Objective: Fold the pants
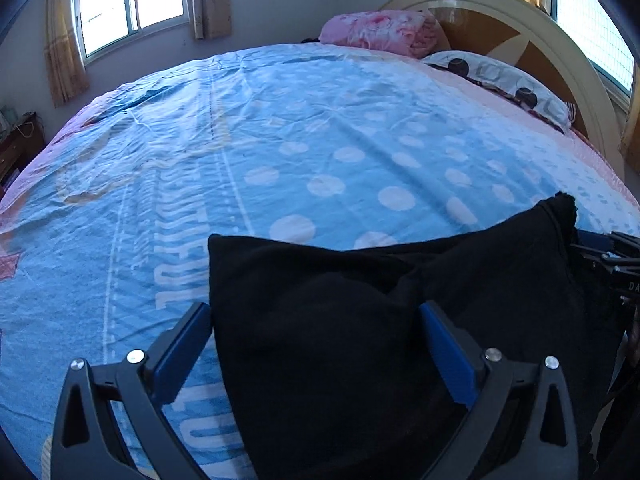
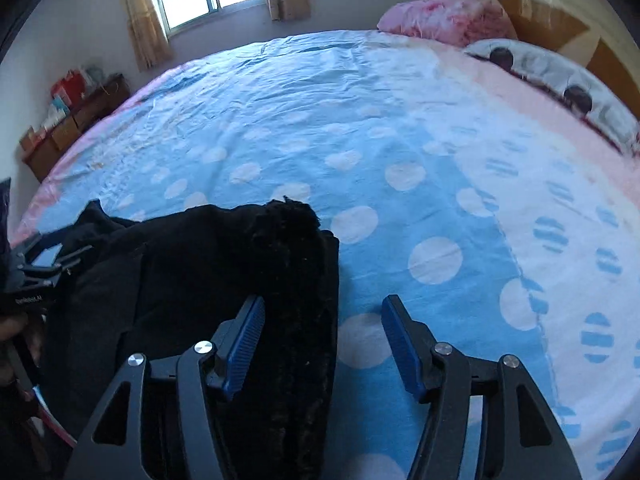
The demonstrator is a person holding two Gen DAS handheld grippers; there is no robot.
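The black pants (image 1: 360,320) lie folded in a thick pile at the near edge of the bed. My left gripper (image 1: 316,312) is open, its blue-padded fingers (image 1: 180,352) straddling the pile's left part just above the cloth. In the right wrist view the pants (image 2: 224,264) fill the lower left. My right gripper (image 2: 322,310) is open over the pile's right edge, one finger over the cloth, the other over the sheet. The right gripper shows at the right edge of the left wrist view (image 1: 616,264), and the left gripper at the left edge of the right wrist view (image 2: 36,272).
The bed has a blue sheet (image 1: 280,140) with white dots. A pink pillow (image 1: 384,32) and a white patterned pillow (image 1: 504,80) lie by the headboard (image 1: 520,28). A wooden side table (image 2: 72,120) with boxes stands by the far wall.
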